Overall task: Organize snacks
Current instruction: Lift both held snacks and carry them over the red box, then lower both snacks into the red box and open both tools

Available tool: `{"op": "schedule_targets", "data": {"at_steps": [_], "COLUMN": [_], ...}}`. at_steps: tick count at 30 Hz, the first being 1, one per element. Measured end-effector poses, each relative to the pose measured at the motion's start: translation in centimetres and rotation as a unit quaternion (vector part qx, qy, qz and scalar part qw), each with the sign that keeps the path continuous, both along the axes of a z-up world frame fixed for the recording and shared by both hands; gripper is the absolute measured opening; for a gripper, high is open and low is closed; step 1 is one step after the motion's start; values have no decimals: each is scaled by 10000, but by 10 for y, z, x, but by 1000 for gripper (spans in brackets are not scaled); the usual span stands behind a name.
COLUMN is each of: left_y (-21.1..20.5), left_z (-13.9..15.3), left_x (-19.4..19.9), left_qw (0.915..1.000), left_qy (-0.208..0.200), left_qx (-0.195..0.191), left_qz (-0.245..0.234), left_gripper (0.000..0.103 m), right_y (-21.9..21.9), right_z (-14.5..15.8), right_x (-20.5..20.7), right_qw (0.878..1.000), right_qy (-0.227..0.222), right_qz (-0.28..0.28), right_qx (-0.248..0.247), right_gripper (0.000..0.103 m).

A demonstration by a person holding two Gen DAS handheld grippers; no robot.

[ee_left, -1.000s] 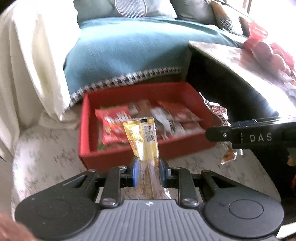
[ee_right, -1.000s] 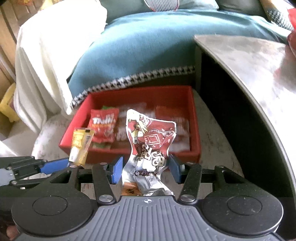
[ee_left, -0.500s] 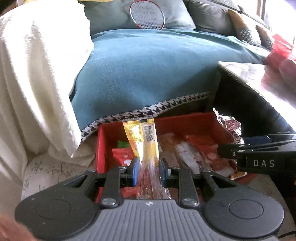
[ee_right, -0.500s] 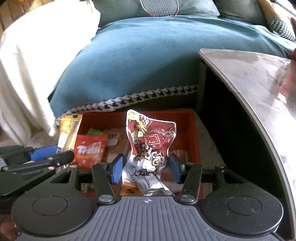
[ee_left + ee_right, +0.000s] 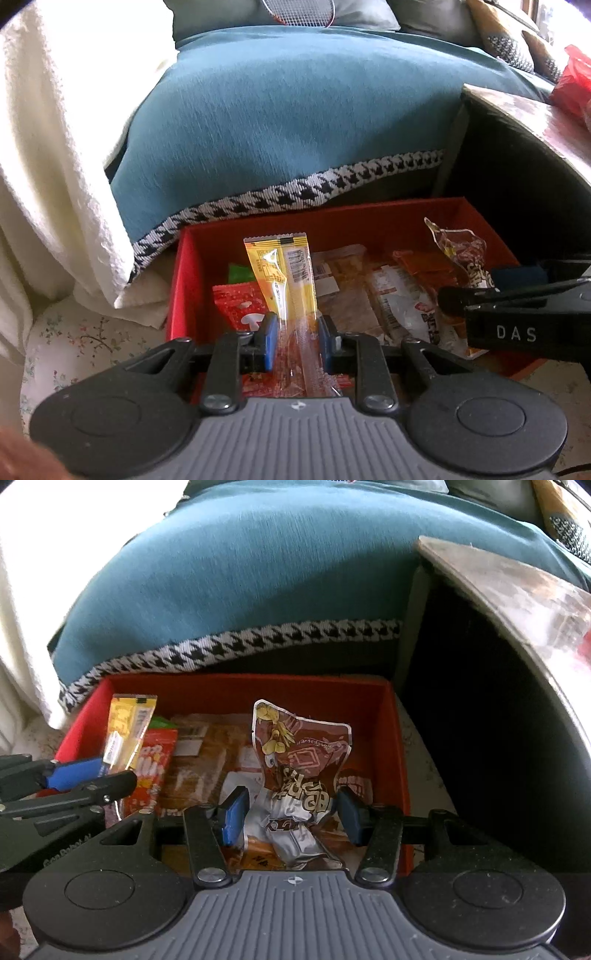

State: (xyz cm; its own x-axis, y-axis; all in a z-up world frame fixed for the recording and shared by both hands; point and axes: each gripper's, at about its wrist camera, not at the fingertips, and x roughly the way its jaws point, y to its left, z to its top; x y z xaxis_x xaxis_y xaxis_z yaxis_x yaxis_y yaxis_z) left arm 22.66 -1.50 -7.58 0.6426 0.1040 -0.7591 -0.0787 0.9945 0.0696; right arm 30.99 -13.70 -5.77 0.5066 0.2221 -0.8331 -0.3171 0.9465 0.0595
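Note:
A red box (image 5: 177,280) (image 5: 391,720) on the floral floor holds several snack packets. My left gripper (image 5: 294,338) is shut on a long yellow stick packet (image 5: 282,273) and holds it upright over the box's left half; the packet also shows in the right wrist view (image 5: 127,734). My right gripper (image 5: 290,812) holds a brown and silver snack bag (image 5: 301,775) over the box's right half; its blue pads stand wider than the bag's lower part, touching it only loosely. The bag's top shows in the left wrist view (image 5: 458,251).
A red gummy packet (image 5: 155,771) and clear-wrapped bars (image 5: 369,295) lie in the box. A teal-covered sofa (image 5: 295,122) with houndstooth trim stands behind it. A white throw (image 5: 48,166) hangs at left. A dark table (image 5: 517,602) stands at right.
Both grippers moved forward and down over the red box with their packets. The right gripper's pads have spread wider around the brown bag.

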Motion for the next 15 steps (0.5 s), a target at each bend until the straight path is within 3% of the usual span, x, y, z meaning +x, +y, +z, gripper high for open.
{"op": "schedule_targets", "data": {"at_steps": [15], "left_y": [-1], "left_z": [-3], "left_x": [1], "left_qw": [9999], "left_qy": [16], "left_qx": [97], "left_qz": [-23], "left_gripper": [22], "right_y": [1], "right_z": [-9], "right_x": [2], "right_qw": [9999], "right_qy": [53], "right_qz": [35], "right_qx": [-129], "right_gripper": [62]}}
